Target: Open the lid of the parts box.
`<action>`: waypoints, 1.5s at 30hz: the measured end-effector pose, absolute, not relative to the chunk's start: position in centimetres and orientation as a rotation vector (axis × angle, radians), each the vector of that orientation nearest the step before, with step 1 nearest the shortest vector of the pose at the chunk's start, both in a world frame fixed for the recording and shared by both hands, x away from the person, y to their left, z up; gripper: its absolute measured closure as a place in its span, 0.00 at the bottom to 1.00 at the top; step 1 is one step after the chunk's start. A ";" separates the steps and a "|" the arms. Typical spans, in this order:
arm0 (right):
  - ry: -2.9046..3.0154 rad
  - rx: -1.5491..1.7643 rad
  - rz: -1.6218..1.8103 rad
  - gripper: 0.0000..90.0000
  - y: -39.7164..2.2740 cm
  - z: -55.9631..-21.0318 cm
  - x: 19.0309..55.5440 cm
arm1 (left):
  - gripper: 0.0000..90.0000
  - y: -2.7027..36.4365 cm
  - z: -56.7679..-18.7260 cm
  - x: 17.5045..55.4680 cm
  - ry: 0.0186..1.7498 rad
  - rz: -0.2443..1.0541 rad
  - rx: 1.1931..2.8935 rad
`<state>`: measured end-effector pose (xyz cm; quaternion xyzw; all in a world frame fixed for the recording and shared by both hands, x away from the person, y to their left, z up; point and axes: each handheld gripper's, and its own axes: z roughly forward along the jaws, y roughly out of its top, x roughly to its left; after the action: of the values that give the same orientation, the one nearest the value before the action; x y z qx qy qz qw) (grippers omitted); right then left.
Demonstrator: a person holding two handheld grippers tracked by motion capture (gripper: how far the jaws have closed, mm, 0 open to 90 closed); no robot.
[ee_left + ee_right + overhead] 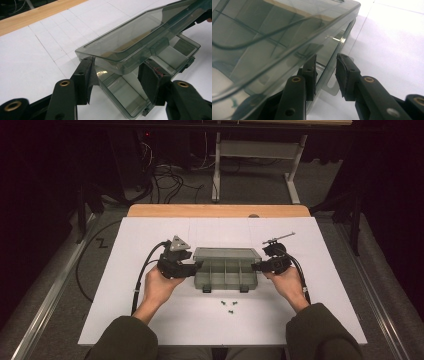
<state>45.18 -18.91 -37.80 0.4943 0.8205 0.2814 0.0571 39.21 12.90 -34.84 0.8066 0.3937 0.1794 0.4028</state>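
White tabletop [150, 320] under dim light, cables on the floor behind. We had the smoky clear compartment box [226, 272] mid-table, long axis running left-right between our hands, lid [140, 37] half raised. Small screws [229, 306] lay just in front of the box. Left gripper [196, 268] sat at the box's left end, right gripper [256, 266] at its right end, about equally close. Left jaws stood apart, straddling the lid's corner, pads [88, 75] not pressing. Right jaws stood apart too, one inside and one outside the end wall [329, 67], nothing clamped.
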 end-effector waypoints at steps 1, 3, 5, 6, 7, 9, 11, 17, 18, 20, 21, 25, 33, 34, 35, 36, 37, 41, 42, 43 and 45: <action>2.490 1.497 0.860 0.80 -19.0 -37.9 45.3 | 0.52 12.9 -34.8 39.2 0.993 0.456 2.039; 2.490 1.497 0.857 0.80 -18.9 -37.9 45.3 | 0.51 12.8 -34.7 39.3 0.989 0.464 2.042; 2.491 1.485 0.841 0.81 -18.7 -37.9 45.3 | 0.51 12.8 -34.6 39.4 0.990 0.466 2.043; 2.490 1.485 0.834 0.81 -18.6 -37.9 45.3 | 0.51 12.8 -34.6 39.5 0.990 0.467 2.043; 2.492 1.483 0.831 0.81 -18.6 -37.9 45.3 | 0.51 12.8 -34.5 39.6 0.990 0.470 2.042; 2.497 1.485 0.829 0.81 -18.7 -37.9 45.3 | 0.51 12.7 -34.3 39.8 0.991 0.476 2.035; 2.499 1.484 0.829 0.82 -18.7 -37.9 45.4 | 0.51 12.7 -34.2 40.0 0.991 0.484 2.027; 2.503 1.490 0.822 0.82 -18.7 -37.9 45.4 | 0.54 12.6 -34.2 40.5 0.985 0.539 2.011; 2.502 1.492 0.821 0.82 -18.7 -37.9 45.4 | 0.55 12.6 -34.2 40.7 0.986 0.543 2.011; 2.505 1.482 0.817 0.82 -18.7 -37.9 45.4 | 0.57 12.6 -34.2 40.9 0.993 0.546 1.998; 2.507 1.479 0.816 0.82 -18.7 -37.9 45.4 | 0.58 12.6 -34.2 41.0 0.991 0.547 1.994; 2.509 1.472 0.812 0.82 -18.7 -37.9 45.3 | 0.62 12.6 -34.2 41.5 0.987 0.552 1.983; 2.517 1.463 0.806 0.83 -18.6 -37.9 45.3 | 0.71 12.7 -34.4 42.5 1.014 0.533 1.944; 2.518 1.458 0.807 0.83 -18.6 -37.9 45.3 | 0.72 12.7 -34.5 42.6 1.019 0.535 1.942; 2.518 1.455 0.807 0.83 -18.6 -37.9 45.3 | 0.73 12.7 -34.6 42.8 1.026 0.533 1.942; 2.520 1.451 0.804 0.83 -18.6 -37.9 45.3 | 0.73 12.7 -34.7 42.9 1.029 0.531 1.943; 2.522 1.447 0.803 0.83 -18.6 -37.9 45.3 | 0.74 12.7 -34.8 43.1 1.035 0.529 1.942; 2.522 1.452 0.804 0.83 -18.6 -37.9 45.3 | 0.76 12.8 -35.1 43.5 1.057 0.520 1.927; 2.524 1.450 0.804 0.83 -18.7 -37.9 45.3 | 0.77 12.7 -35.2 43.6 1.070 0.506 1.919; 2.524 1.449 0.806 0.83 -18.7 -37.9 45.3 | 0.77 12.8 -35.2 43.7 1.071 0.503 1.925; 2.525 1.447 0.804 0.83 -18.7 -37.9 45.3 | 0.78 12.9 -35.4 44.1 1.077 0.508 1.915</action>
<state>45.32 -18.67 -37.88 0.4783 0.8347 0.2659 0.0612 44.08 12.90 -35.39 0.7670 0.4315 0.2036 0.4290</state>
